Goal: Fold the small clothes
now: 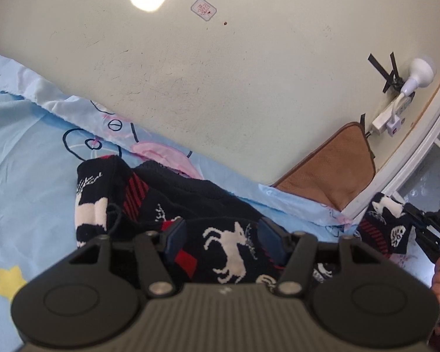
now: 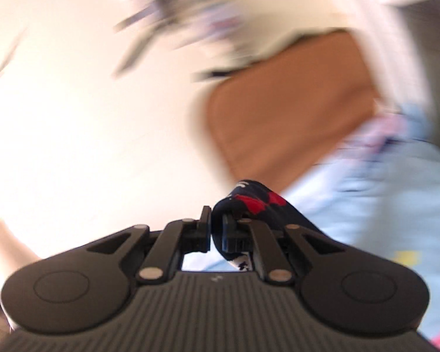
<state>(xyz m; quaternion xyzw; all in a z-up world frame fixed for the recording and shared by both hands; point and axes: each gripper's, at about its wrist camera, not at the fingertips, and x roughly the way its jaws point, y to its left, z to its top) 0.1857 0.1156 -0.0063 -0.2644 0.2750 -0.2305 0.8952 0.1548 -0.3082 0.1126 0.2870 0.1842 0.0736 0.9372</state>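
A: Status of the sweater (image 1: 220, 228)?

B: Navy knit with white reindeer and red stripes, bunched on the blue sheet (image 1: 23, 152), lower centre of the left wrist view. One sleeve lies toward centre left.

A: Left gripper (image 1: 224, 240)?

B: Fingers spread wide, one either side of the reindeer panel. The fabric sits between them, but nothing is pinched.

A: Right gripper (image 2: 217, 228)?

B: Jaws closed tight on a fold of the knit, at lower centre of its own view. That frame is heavily blurred. At the right edge of the left view, it holds up a cuff or hem.

A: Step in hand?

B: Judged early: picking up and spreading the garment, no fold laid yet.

A: Next move?

B: Probably the left closing on an edge opposite the right's hold, then pulling the cloth flat. The brown cushion (image 1: 334, 170) at the wall is well clear.
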